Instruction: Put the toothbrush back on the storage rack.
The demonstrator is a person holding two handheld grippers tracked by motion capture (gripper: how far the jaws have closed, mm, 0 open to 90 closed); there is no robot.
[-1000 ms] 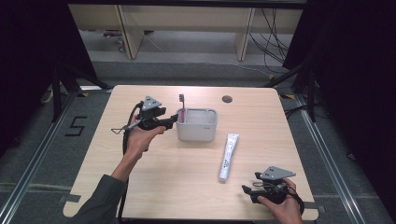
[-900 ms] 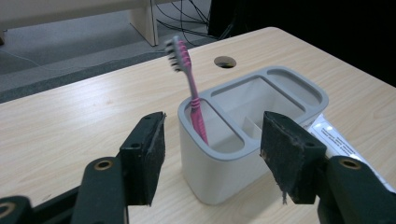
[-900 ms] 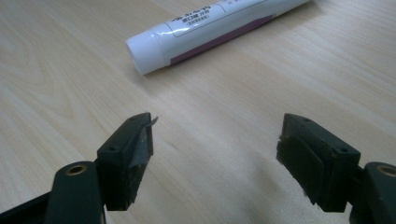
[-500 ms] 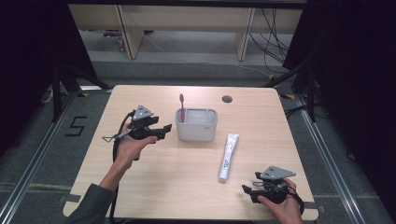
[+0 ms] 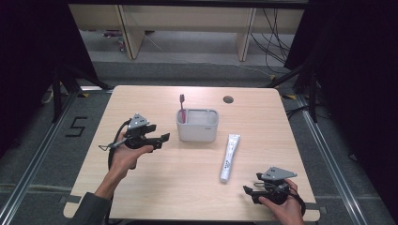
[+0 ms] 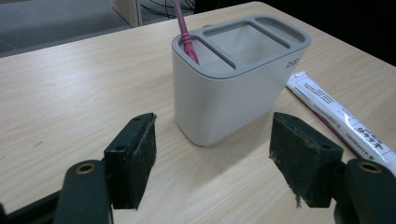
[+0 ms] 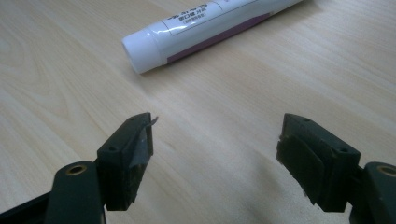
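On the left half of the table (image 5: 155, 187), I had the left hand-held gripper (image 5: 162, 139) positioned just to the left of the grey holder (image 5: 197, 125), with a clear gap between its jaw tips and the holder wall. Its jaws had just been opening; they stood wide apart and nothing lay between them. In the left gripper view, the left hand-held gripper (image 6: 212, 140) pointed at the nearest corner of the holder (image 6: 229, 88), which stood upright on the table (image 6: 70, 84) a short way beyond the pads (image 6: 140, 149).

A pink toothbrush (image 5: 182, 108) stood upright in the left-end compartment of the holder, its head rising above the rim. In the left gripper view, the toothbrush (image 6: 186, 37) leaned slightly within that narrow end slot; the wider middle compartment and the far narrow slot were seen from the side, and I could not tell their contents.

A white toothpaste tube (image 5: 229, 158) lay flat on the table, near and to the right of the holder, not touching it. Its cap end pointed toward the near edge.

At the near right corner, I held the right hand-held gripper (image 5: 247, 192) low over the table, well apart from the holder. Its jaws stood wide apart and held nothing. In the right gripper view, the right hand-held gripper (image 7: 215, 144) faced bare wood, with the capped end of the toothpaste tube (image 7: 187, 28) lying beyond the pads (image 7: 140, 149).
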